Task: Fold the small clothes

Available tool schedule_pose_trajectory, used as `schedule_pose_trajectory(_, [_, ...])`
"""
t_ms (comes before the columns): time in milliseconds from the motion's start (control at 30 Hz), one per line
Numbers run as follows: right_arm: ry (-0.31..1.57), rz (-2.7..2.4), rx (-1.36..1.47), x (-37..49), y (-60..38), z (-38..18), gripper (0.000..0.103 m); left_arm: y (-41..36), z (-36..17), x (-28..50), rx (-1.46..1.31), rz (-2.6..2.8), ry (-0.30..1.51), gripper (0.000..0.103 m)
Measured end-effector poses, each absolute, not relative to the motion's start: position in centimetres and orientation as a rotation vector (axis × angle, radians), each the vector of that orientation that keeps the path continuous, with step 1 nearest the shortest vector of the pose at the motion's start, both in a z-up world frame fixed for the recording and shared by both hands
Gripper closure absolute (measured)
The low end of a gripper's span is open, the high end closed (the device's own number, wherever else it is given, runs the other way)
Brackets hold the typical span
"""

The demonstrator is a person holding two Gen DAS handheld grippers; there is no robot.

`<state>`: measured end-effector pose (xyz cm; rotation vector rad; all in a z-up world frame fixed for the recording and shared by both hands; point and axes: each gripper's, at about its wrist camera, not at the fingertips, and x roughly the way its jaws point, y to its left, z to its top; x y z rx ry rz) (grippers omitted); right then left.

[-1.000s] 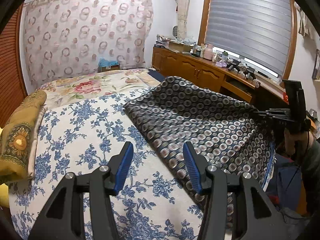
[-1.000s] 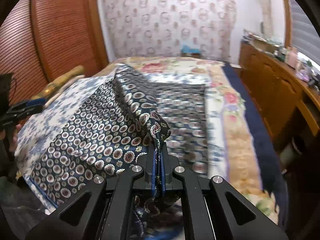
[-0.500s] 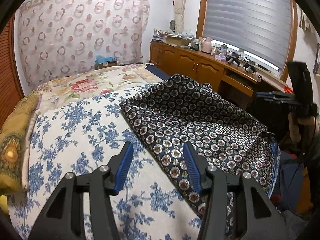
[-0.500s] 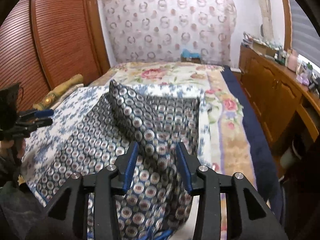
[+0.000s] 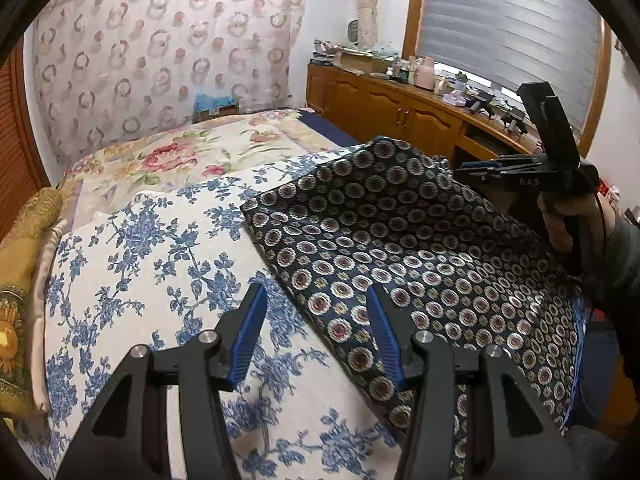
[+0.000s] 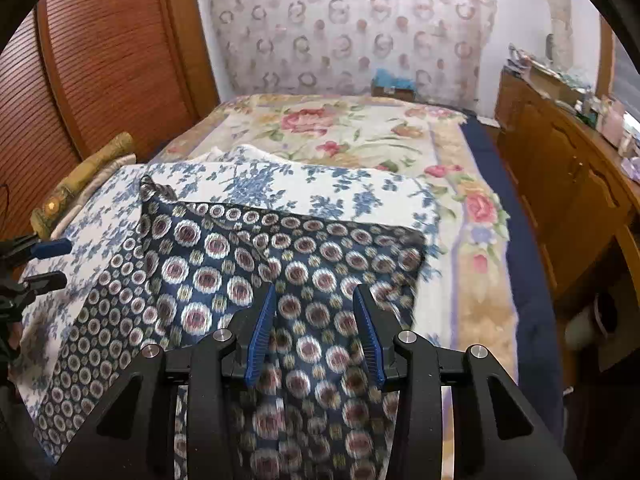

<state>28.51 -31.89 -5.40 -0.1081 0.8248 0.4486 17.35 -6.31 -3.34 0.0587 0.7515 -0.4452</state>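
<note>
Blue ribbed pads line both claws, and each stands parted with nothing pressed between its pads. The right claw (image 6: 314, 320) hovers over the dark patterned cloth (image 6: 240, 256); its jaws have just been opening, and the fabric lies below them, blurred near the lens, not pinched. In the left wrist view the same claw (image 5: 478, 168) shows from the side at the far right, held in a hand (image 5: 564, 220) above the cloth's raised right edge. The left claw (image 5: 316, 320) hangs above the spot where the cloth's near left edge meets the bedspread, one pad over the blue-flowered sheet (image 5: 140, 260) and the other over the cloth (image 5: 400, 248). From the right wrist camera that claw (image 6: 48, 264) appears at the left border, its two fingers apart, just off the cloth's left side. The cloth, navy with rows of round medallions, is spread flat on the near part of the bed (image 6: 484, 320), lying on the blue-flowered sheet, with one corner rumpled up at the far left (image 6: 150, 184). Beyond the sheet a cream bedspread with pink roses (image 6: 340, 128) runs to the far end. A yellow patterned cushion (image 5: 24, 264) lies along the bed's left side. A wooden cabinet (image 5: 400, 108) with clutter on top stands along the right wall beneath a window blind (image 5: 512, 28), and a curtain with ring motifs (image 5: 160, 60) covers the far wall.
</note>
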Motion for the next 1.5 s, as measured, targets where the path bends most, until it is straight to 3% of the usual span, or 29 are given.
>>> schedule_pose_trajectory(1033, [0.981,0.684,-0.124,27.4,-24.3,-8.8,0.058,-5.3,-6.5,19.4,0.011,-0.48,0.853,0.052])
schedule_pose_trajectory(1100, [0.98,0.692,-0.144,27.3,-23.8,-9.0,0.066,-5.4,-6.6,19.4,0.017,-0.477,0.855,0.052])
schedule_pose_trajectory(1200, [0.948,0.709,-0.152,26.9,-23.9,-8.6,0.091,-5.5,-6.8,19.5,0.021,-0.475,0.866,0.052])
schedule_pose_trajectory(1500, [0.76,0.572,-0.082,27.6,-28.1,-3.7,0.095,-5.7,-6.9,19.5,0.021,-0.475,0.869,0.052])
